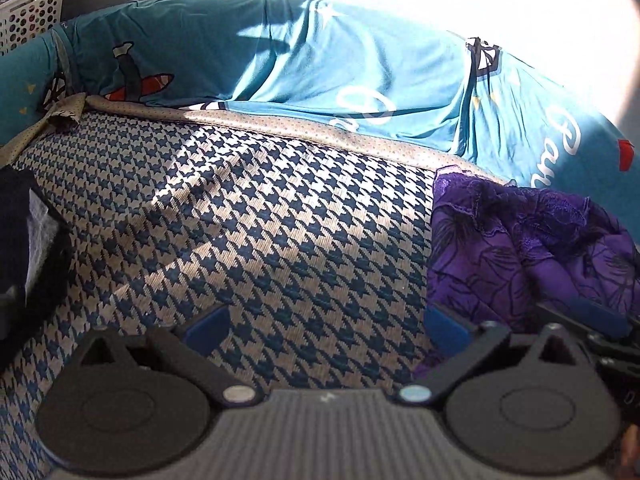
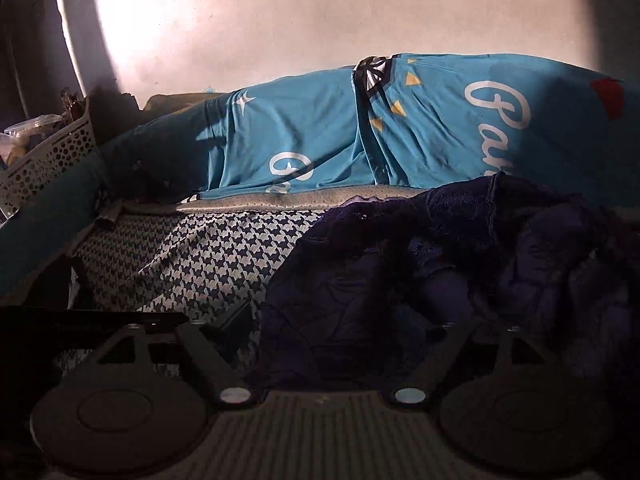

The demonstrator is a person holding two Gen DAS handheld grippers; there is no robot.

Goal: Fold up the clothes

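Houndstooth mat (image 1: 248, 216) | teal sheet (image 1: 320, 72) behind | purple garment (image 1: 520, 248) right | both tools wide, empty

Hard sun blows out the far wall (image 1: 480, 0) in my left view, striping the houndstooth mat (image 1: 248, 216) with shadow; my right view is dim near me (fisheye bending both edges).

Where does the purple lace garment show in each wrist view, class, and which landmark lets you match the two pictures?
Left wrist: purple lace garment at right edge, sunlit.
Right wrist: lower centre to right, in shadow.
Shared landmark: teal printed sheet behind it.
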